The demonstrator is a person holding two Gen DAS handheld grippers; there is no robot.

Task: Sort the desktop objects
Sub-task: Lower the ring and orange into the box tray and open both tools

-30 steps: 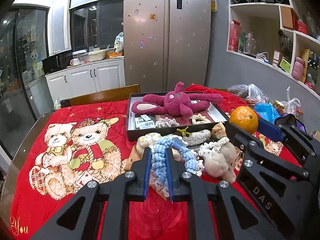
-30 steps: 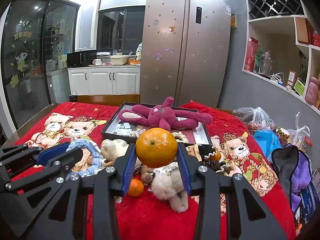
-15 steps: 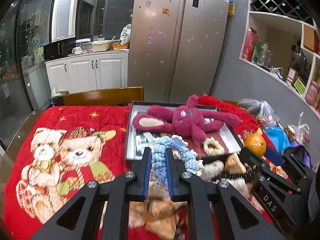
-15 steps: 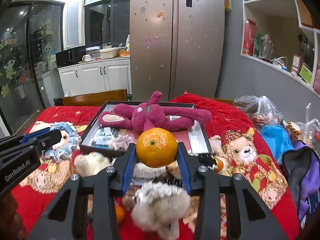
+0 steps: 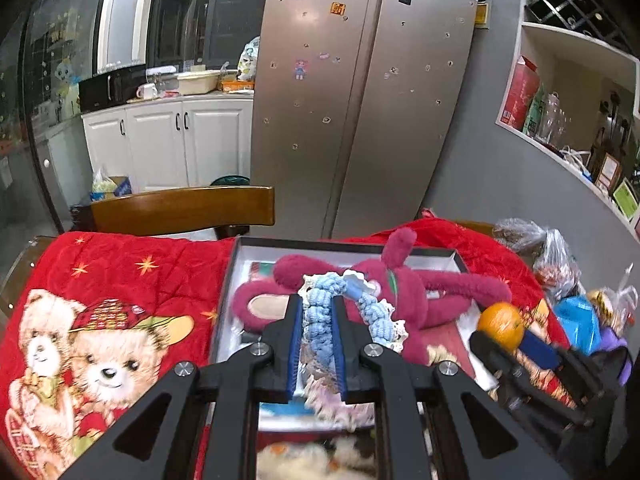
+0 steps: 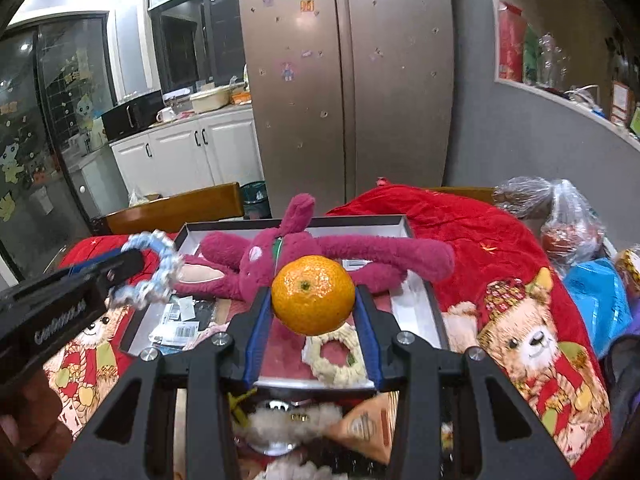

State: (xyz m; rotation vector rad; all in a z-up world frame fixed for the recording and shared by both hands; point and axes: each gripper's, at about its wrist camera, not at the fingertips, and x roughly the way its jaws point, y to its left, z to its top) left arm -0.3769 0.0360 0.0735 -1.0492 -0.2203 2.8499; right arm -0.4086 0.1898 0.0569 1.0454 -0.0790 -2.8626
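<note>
Left gripper [image 5: 318,312]: jaws pinching a blue knitted scrunchie [image 5: 320,312] (lace-edged), which loops out to the right of its tips. Ahead and below: open box [image 5: 236,272] holding a magenta plush rabbit [image 5: 412,292]. Right gripper [image 6: 314,312]: jaws clamped on an orange [image 6: 313,294], above the box's near end; a cream scrunchie [image 6: 336,356] lies under its tips. Red bear blanket [image 6: 520,320] beneath.

both grippers carried forward, over tray [image 5: 436,253]
</note>
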